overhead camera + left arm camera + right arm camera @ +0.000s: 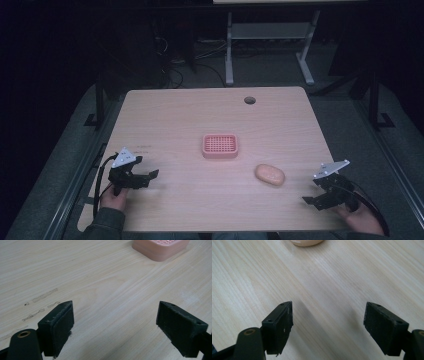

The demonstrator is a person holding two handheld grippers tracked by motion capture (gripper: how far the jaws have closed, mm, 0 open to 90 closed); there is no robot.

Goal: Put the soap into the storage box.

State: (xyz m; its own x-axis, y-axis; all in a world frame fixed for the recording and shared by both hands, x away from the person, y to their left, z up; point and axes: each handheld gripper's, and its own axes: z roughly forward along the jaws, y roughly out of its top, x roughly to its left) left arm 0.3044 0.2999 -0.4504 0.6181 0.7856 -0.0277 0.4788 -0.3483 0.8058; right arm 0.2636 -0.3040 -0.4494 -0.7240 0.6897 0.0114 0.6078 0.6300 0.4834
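Two grippers are resting at the near edge of the wooden table [165, 117], nothing picked up yet. Left gripper [150, 176] is sitting at about 8 o'clock from table centre, jaws spread wide and empty, pointing toward 3 o'clock; the left gripper view is looking across bare wood with the pink dish [160, 247] poking in at 1 o'clock of that frame. Right gripper [309, 201] is sitting at about 4 o'clock, jaws also spread apart with only bare tabletop between them, aimed back toward the middle.

Soap bar [270, 174], pale orange and oval, is lying flat on the table at roughly 4 o'clock from the dish, near it but not touching. It is well apart from the left gripper and much closer to the right one; in the right gripper view its edge [306, 242] is showing at 12 o'clock, straight ahead of the open jaws.

The dish [220, 146] is sitting dead centre, ridged top facing up and empty, so likely the drop spot for the soap. Both hands are parked low and outboard, probably to keep the work area unblocked. Right jaws being open and lined up on the soap suggests that hand is readying the reach; the left is probably idling or waiting to steady the dish.

A dark round hole [249, 100] is sitting at the far edge, 12 o'clock.
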